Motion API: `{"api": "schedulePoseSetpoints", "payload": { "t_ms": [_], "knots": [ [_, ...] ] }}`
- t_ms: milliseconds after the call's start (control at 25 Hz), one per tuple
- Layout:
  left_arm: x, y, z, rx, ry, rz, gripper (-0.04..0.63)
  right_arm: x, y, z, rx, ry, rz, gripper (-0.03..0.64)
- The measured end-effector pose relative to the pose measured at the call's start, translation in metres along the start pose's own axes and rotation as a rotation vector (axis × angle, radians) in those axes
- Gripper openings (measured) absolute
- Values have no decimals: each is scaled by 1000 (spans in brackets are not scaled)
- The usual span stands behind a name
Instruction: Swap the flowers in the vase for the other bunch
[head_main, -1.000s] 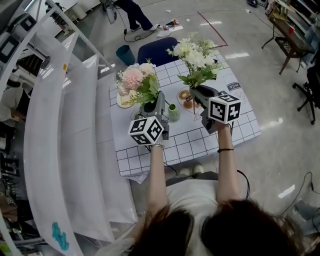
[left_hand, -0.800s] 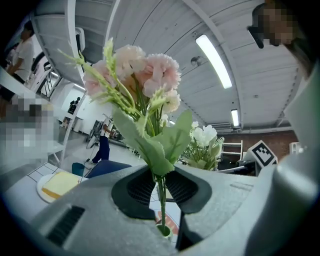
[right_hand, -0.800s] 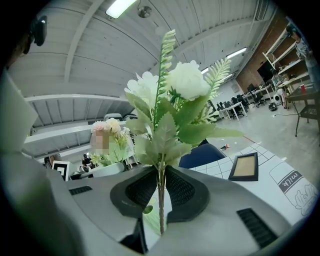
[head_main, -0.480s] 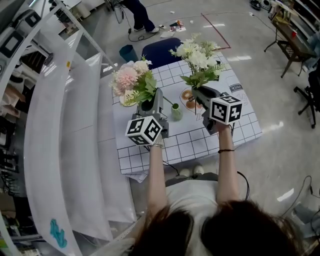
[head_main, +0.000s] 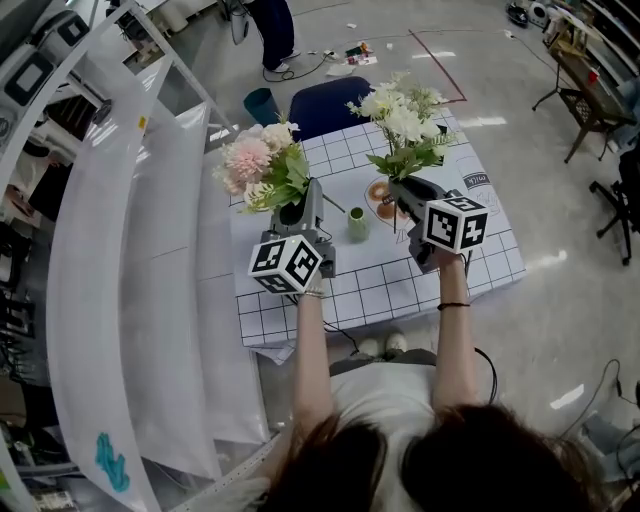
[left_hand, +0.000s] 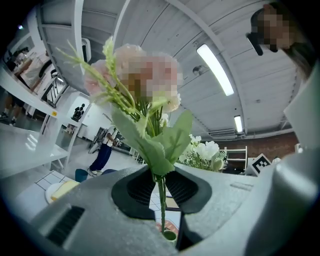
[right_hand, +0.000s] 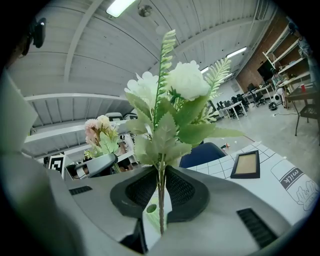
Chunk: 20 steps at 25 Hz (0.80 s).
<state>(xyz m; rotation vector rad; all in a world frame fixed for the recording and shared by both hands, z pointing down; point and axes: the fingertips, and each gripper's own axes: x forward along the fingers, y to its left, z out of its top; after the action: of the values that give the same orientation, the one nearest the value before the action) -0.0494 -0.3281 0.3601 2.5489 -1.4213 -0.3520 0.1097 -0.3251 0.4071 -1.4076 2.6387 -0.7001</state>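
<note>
My left gripper (head_main: 303, 205) clamps the pink bunch (head_main: 258, 165) above the desk's (head_main: 380, 285) left edge; my right gripper (head_main: 405, 190) clamps the white bunch (head_main: 403, 118); the vase (head_main: 357, 223) stands mid-desk between them.

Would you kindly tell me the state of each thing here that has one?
pink bunch: upright, gripped by its stem
white bunch: upright, gripped by its stem
vase: upright on the table, mouth looks empty
left gripper: shut on the pink bunch
right gripper: shut on the white bunch

Grey floor (head_main: 560, 230), blue chair (head_main: 322, 100), white shelving (head_main: 110, 280); strip lights (left_hand: 215, 70)
</note>
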Motion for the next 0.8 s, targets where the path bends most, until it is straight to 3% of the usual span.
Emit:
{"api": "schedulePoseSetpoints", "payload": {
  "t_ms": [800],
  "knots": [
    [-28, 26, -2, 23, 32, 74, 66, 5, 7, -6, 25, -3, 5, 51]
  ]
}}
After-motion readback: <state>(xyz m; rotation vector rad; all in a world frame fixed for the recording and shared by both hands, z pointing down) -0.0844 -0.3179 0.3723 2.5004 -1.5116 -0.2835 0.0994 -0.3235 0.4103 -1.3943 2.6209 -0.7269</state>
